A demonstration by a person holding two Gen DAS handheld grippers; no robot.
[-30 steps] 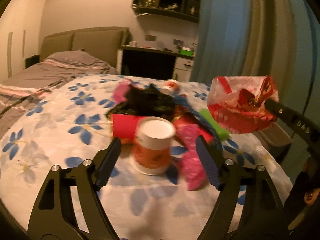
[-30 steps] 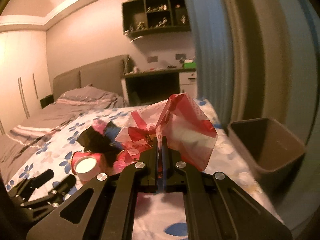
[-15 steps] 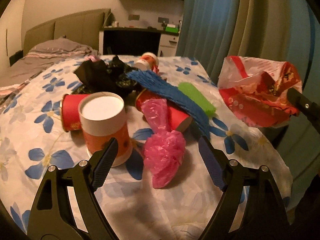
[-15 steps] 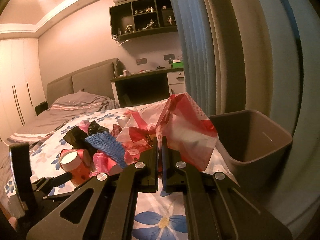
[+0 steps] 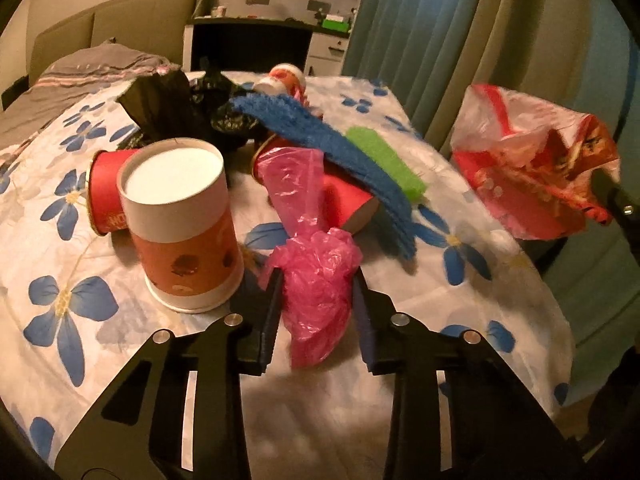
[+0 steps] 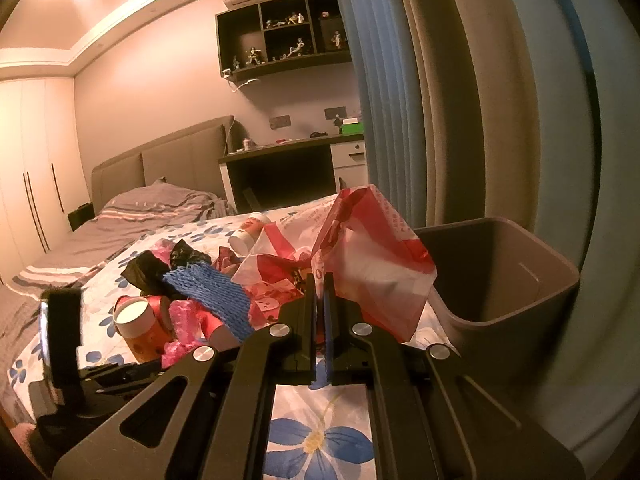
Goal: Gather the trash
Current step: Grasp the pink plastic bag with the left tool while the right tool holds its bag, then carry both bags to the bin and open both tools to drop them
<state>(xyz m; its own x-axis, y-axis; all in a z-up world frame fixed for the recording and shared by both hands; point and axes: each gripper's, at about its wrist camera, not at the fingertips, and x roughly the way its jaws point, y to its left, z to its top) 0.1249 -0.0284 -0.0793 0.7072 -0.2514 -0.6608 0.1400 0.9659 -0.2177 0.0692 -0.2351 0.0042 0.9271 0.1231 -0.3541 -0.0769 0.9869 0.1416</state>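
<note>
A: A bedroom is shown; the trash is piled on a bed (image 5: pixel 472 280) covered by a white sheet printed with blue flowers. How much free room is seen around the pile?

B: Bare sheet is seen in front of and to the left of the pile in the left wrist view. The bed's right edge falls away toward blue-and-beige curtains (image 6: pixel 420 92), and a grey bin (image 6: pixel 516 280) is seen just beside that edge, its mouth facing up.

A: How is the pink plastic bag (image 5: pixel 316 272) oriented?

B: Its long axis runs away from the camera: a bunched, crinkled bulb lies nearest, and a flatter translucent tail extends back over a red tube (image 5: pixel 344 196) lying on its side. The jaws of the left gripper (image 5: pixel 316 300) are closing, with the bulb between them and both pads against its sides.

A: What adjoins it?

B: An orange-and-white canister (image 5: pixel 180 224) is stood upright just to the left, a blue foam net (image 5: pixel 332 144) and a green foam piece (image 5: pixel 384 160) lie slantwise behind, and black bags (image 5: pixel 180 108) are heaped farther back.

A: And the right gripper (image 6: pixel 319 292)?

B: Its jaws are clamped on a crumpled red-and-white plastic bag (image 6: pixel 360 264), held off the sheet, near the bin.
</note>
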